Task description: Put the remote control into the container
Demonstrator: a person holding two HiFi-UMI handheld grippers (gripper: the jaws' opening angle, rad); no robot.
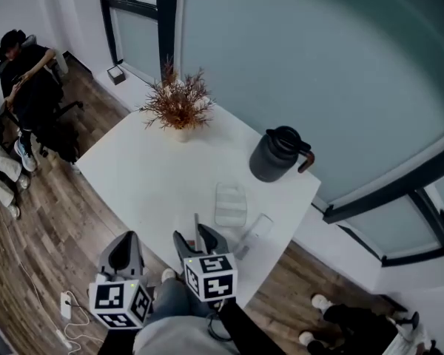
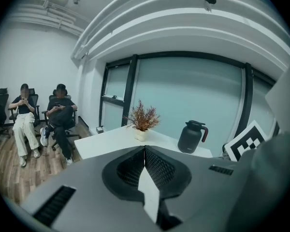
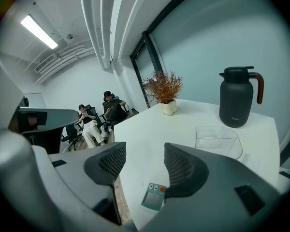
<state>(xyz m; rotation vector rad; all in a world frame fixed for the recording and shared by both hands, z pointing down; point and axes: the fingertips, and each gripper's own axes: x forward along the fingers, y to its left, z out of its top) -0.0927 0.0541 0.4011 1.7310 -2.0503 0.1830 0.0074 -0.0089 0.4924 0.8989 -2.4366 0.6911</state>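
The right gripper [image 3: 145, 151] stood with its jaws apart and nothing between them. The remote control [image 3: 153, 196] lay on the white table [image 3: 150, 124] just below the gap, close under the right-hand jaw, its long axis roughly along the gripper's pointing line. The left gripper [image 2: 144, 151], jaws together and empty, seemed the farther hand. Ahead and slightly right sat the clear container [image 3: 217, 139].

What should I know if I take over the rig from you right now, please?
Left gripper: shut, empty.
Right gripper: open, holding nothing, poised over the remote control.
The remote control lies flat on the white table near its edge. The clear container sits farther in, in front of the dark jug, and looks empty.
Done: nothing yet.
Left: grip the remote control and put it in the container.
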